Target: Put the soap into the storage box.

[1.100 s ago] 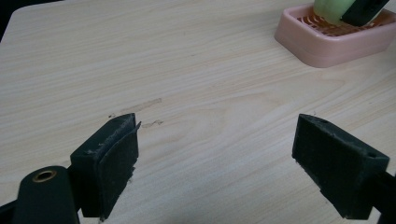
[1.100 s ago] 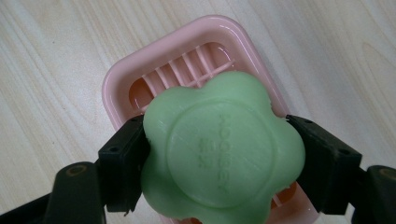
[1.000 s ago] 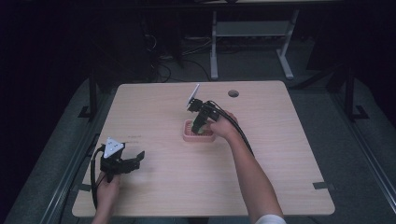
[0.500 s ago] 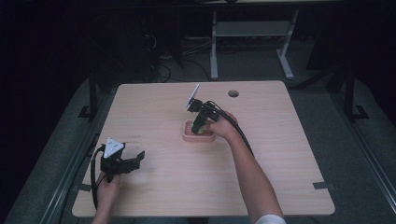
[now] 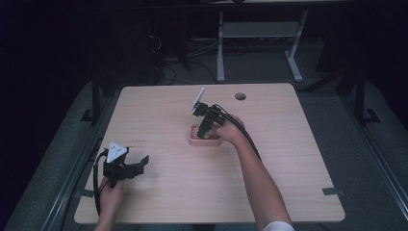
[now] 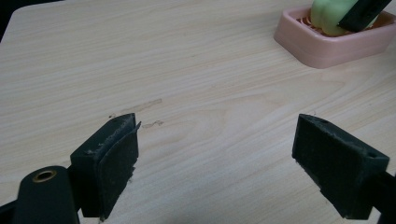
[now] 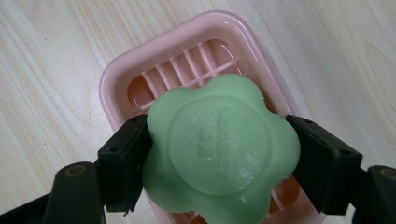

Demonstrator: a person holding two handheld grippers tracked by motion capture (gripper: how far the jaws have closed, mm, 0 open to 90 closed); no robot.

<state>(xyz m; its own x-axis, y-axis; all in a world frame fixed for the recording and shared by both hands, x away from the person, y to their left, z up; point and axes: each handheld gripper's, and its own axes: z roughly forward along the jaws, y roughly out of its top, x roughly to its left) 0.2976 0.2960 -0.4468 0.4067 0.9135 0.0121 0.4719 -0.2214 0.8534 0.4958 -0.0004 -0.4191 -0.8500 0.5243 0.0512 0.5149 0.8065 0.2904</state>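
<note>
Right gripper (image 7: 219, 158) clamped on the green flower-shaped soap (image 7: 219, 151), soap over the pink soap dish (image 7: 140, 74) mid-table, left gripper (image 6: 217, 154) jaws wide apart, low over bare wooden table (image 6: 196, 70), near its front-left corner

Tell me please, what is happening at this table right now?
A person works with two handheld grippers. The right gripper is shut on a green flower-shaped soap, holding it over a pink soap dish near the middle of the table. The left gripper rests open near the table's left edge, holding nothing.
</note>
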